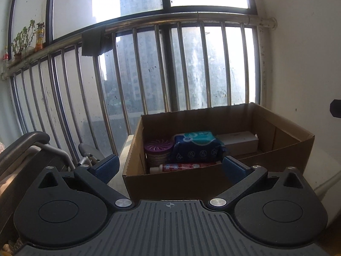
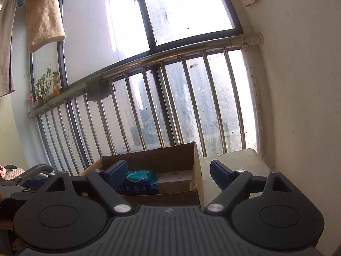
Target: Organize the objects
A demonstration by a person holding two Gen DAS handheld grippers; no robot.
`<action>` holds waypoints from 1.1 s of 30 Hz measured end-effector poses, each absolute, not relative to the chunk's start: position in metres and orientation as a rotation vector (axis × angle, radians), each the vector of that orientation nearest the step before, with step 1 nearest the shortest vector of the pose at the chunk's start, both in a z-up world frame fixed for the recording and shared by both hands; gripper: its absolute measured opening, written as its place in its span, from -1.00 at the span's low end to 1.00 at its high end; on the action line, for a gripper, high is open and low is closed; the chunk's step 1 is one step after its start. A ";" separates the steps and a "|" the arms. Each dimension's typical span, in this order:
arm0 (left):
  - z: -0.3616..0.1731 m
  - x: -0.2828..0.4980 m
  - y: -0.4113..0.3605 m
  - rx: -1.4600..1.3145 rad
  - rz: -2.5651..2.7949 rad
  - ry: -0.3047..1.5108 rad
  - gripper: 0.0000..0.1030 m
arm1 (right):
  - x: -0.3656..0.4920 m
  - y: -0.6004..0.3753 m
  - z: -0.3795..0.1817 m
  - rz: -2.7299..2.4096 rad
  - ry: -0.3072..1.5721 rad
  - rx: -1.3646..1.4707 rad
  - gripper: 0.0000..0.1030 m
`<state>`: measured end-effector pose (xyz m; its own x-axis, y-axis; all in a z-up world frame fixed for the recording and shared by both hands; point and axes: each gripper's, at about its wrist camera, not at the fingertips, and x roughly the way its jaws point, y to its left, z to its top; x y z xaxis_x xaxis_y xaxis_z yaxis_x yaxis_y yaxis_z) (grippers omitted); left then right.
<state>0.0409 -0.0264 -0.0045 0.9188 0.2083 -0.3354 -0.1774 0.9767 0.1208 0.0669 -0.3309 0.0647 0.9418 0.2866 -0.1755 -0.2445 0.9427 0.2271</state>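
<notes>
Both tongs, left (image 1: 169,166) and right (image 2: 168,171), gape wide and empty before the box (image 1: 213,179) holding a wipes pack (image 1: 196,147), tube (image 1: 183,167), purple-lidded jar (image 1: 158,150) and carton (image 1: 238,143).

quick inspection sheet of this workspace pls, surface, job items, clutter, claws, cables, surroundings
surface: pale ledge by the window, carrying the cardboard box
job's things: in the box, a purple-lidded round container, a blue and teal tissue pack, a white carton and a red and white tube lying along the near wall
clutter: nothing seen on the bare ledge
claws: left claw open and empty; right claw open and empty
cables: nothing seen
surroundings: metal railing with a dark cloth draped on it, a potted plant and an orange bottle on the sill, hanging laundry, a wheelchair handle at left
</notes>
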 end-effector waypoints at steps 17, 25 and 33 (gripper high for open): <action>0.004 -0.025 -0.006 0.040 0.266 0.302 1.00 | 0.058 -0.327 0.051 0.250 0.229 0.220 1.00; 0.001 -0.026 0.001 0.025 0.254 0.305 1.00 | 0.053 -0.320 0.049 0.196 0.246 0.169 1.00; -0.007 -0.022 -0.006 0.033 0.219 0.312 1.00 | 0.048 -0.315 0.046 0.212 0.258 0.160 1.00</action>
